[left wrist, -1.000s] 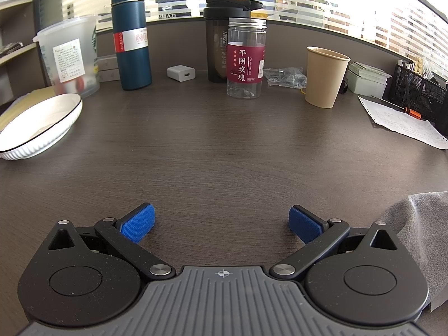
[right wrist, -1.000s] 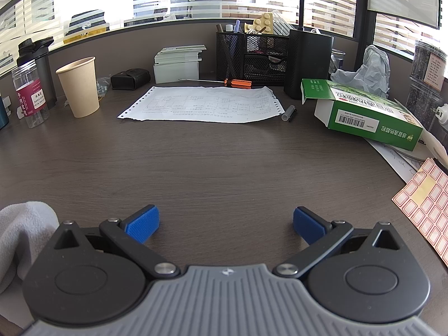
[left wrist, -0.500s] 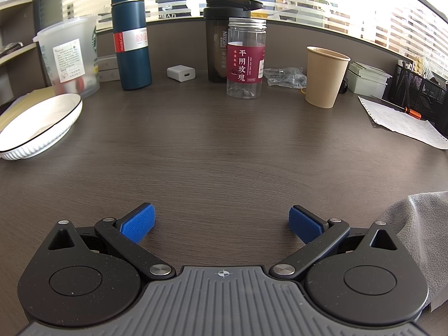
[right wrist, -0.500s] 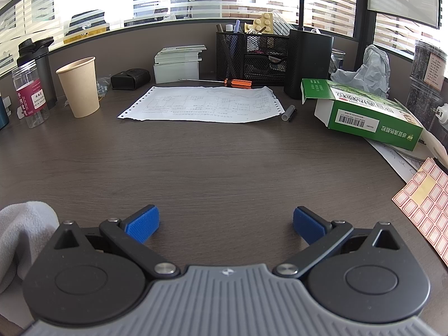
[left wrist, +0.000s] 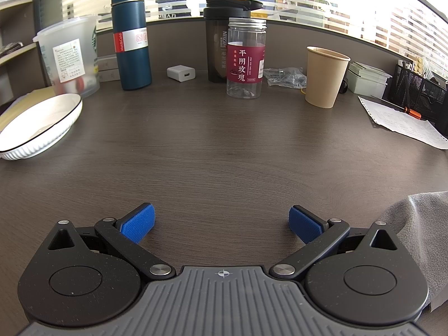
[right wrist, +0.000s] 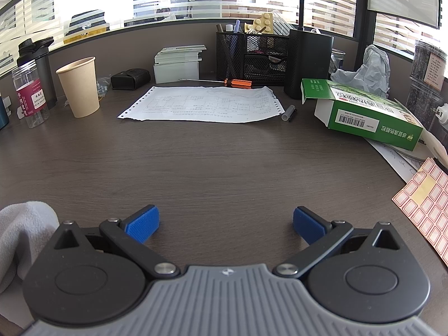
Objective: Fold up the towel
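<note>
Bare desk [left wrist: 224,145] lies ahead; cup [left wrist: 324,77], jar [left wrist: 245,58] (far edge) and box [right wrist: 364,112] hem it.

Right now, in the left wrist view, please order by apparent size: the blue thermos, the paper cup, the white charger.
1. blue thermos, clearly the tallest
2. paper cup
3. white charger, much the smallest

All stand similarly far back, so nearness hardly matters.

Low desk-level views, shared paper cup [left wrist: 324,77]

Desk [left wrist: 224,154] dark brown woodgrain. Towel [left wrist: 420,229] plain grey. Gripper pads [left wrist: 138,222] blue, ribbed; arms black. Flask [left wrist: 131,33] navy with red-white band. Jar [left wrist: 245,58] clear, maroon label. Paper cup [left wrist: 324,77] tan. Plate [left wrist: 36,128] white, black rim. Box [right wrist: 364,112] green-white. Screwdriver [right wrist: 238,83] orange-black handle.
</note>
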